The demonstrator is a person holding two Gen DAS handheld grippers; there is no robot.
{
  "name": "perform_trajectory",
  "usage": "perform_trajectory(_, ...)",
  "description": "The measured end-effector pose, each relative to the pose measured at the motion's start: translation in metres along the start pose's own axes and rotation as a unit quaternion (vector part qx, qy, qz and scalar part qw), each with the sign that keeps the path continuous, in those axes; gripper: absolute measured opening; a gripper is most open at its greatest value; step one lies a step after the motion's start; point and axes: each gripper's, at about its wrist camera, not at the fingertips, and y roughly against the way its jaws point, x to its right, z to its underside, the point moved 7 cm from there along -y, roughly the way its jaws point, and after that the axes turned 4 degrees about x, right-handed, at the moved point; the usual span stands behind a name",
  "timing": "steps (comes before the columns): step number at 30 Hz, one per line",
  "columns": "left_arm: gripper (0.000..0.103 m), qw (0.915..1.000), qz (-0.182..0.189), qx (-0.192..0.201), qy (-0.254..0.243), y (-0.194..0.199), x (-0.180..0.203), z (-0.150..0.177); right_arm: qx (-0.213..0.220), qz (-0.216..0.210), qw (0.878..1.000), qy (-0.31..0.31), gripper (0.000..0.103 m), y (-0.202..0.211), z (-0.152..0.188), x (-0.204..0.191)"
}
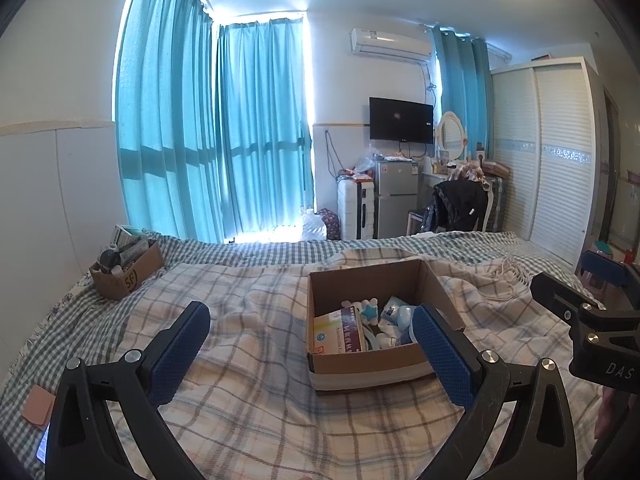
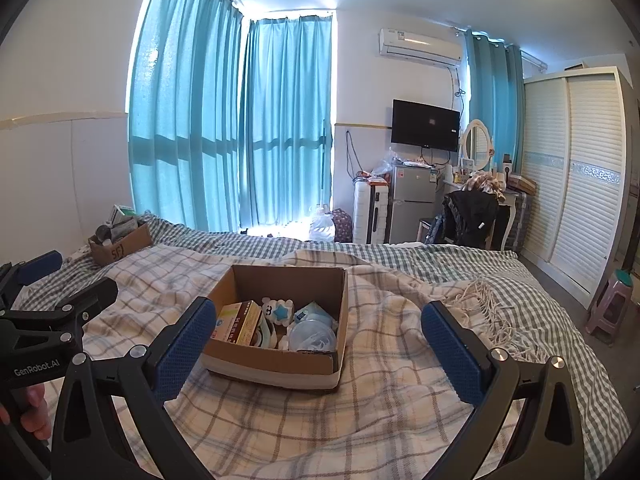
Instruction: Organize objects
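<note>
An open cardboard box [image 1: 372, 364] stands on the plaid blanket; it also shows in the right wrist view [image 2: 276, 360]. Inside lie a medicine carton [image 2: 238, 322], a white toy with a blue star [image 2: 278, 310] and clear plastic packets [image 2: 312, 332]. My left gripper [image 1: 312, 332] is open and empty, its right pad in front of the box's near right corner. My right gripper [image 2: 320, 328] is open and empty, hovering in front of the box. A second cardboard box [image 1: 128, 272] full of small items sits at the bed's far left; it also shows in the right wrist view [image 2: 120, 246].
The bed carries a plaid blanket [image 2: 380, 400] with a fringe [image 2: 492, 300] to the right. A pink pad [image 1: 38, 406] lies at the bed's left edge. Behind are curtains, a fridge [image 2: 412, 204], a suitcase, a chair, a wardrobe and a pink stool [image 2: 608, 304].
</note>
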Motion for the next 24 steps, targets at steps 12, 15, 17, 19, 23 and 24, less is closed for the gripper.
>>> perform_trajectory(12,0.103,1.0000,0.001,-0.004,0.003,-0.0012,-0.0015,0.0026,-0.004,0.000,1.000,-0.003,0.103,-0.0009,0.0006,0.0012)
perform_trajectory(15,0.103,1.0000,0.001,-0.004,0.002,-0.0011,-0.0014,0.0026,-0.005,0.000,1.000,-0.003,0.103,-0.0005,0.0007,0.0012)
perform_trajectory(17,0.103,1.0000,0.001,-0.004,0.002,-0.0012,-0.0014,0.0025,-0.005,0.000,1.000,-0.003,0.103,-0.0002,0.0006,0.0012)
perform_trajectory(19,0.103,1.0000,0.000,-0.005,0.002,-0.0013,-0.0013,0.0028,-0.005,0.000,1.000,-0.002,0.103,0.0000,0.0003,0.0010)
perform_trajectory(23,0.103,1.0000,0.002,-0.008,0.005,-0.0022,-0.0035,0.0020,-0.004,0.000,1.000,-0.002,0.103,-0.0006,-0.0002,0.0009)
perform_trajectory(24,0.103,0.9999,0.003,-0.010,0.005,-0.0022,-0.0040,0.0019,-0.004,0.000,1.000,-0.001,0.103,-0.0008,-0.0002,0.0010)
